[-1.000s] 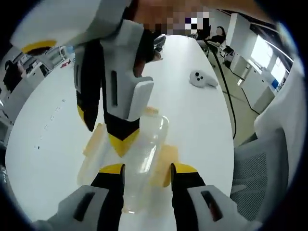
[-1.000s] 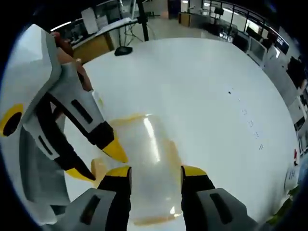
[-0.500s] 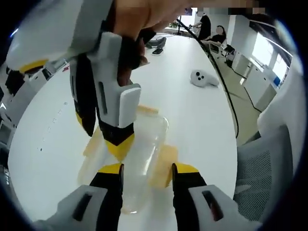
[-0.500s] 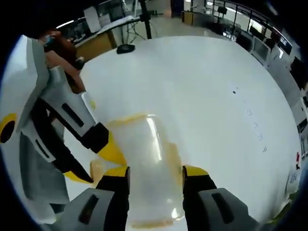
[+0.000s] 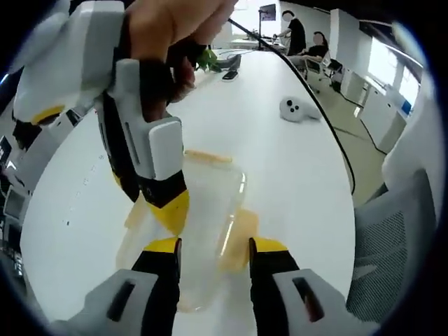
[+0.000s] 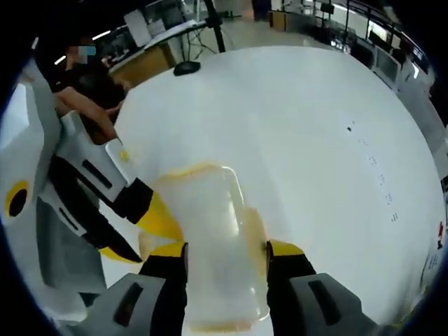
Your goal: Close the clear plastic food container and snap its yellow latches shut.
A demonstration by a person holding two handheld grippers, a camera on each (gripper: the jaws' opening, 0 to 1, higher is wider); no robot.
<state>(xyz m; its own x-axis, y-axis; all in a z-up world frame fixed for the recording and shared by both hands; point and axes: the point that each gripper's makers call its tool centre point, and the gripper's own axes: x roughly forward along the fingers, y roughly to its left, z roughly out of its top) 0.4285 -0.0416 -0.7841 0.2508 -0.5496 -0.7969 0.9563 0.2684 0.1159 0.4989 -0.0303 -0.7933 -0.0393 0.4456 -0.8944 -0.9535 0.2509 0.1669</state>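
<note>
The clear plastic container (image 5: 206, 203) lies on the white table with its lid on, yellow latches (image 5: 236, 239) sticking out at its sides. My left gripper (image 5: 210, 246) is open, its yellow tips hanging over the near end of the container. From the upper left the right gripper reaches in, one yellow fingertip (image 5: 172, 210) resting on the lid's left part. In the right gripper view the container (image 6: 210, 224) sits between the open right gripper's (image 6: 225, 250) tips, and a yellow fingertip (image 6: 159, 218) of the left gripper touches its left edge.
A white rounded device (image 5: 297, 110) and a black cable (image 5: 329, 133) lie on the table (image 5: 280, 182) beyond the container. A grey chair (image 5: 392, 238) stands at the table's right edge. A black mouse (image 6: 187, 68) lies far off. People sit at the far end.
Both views have shifted slightly with the hands. The right gripper has sunk a little lower over the lid's left side. The container stays in the same place.
</note>
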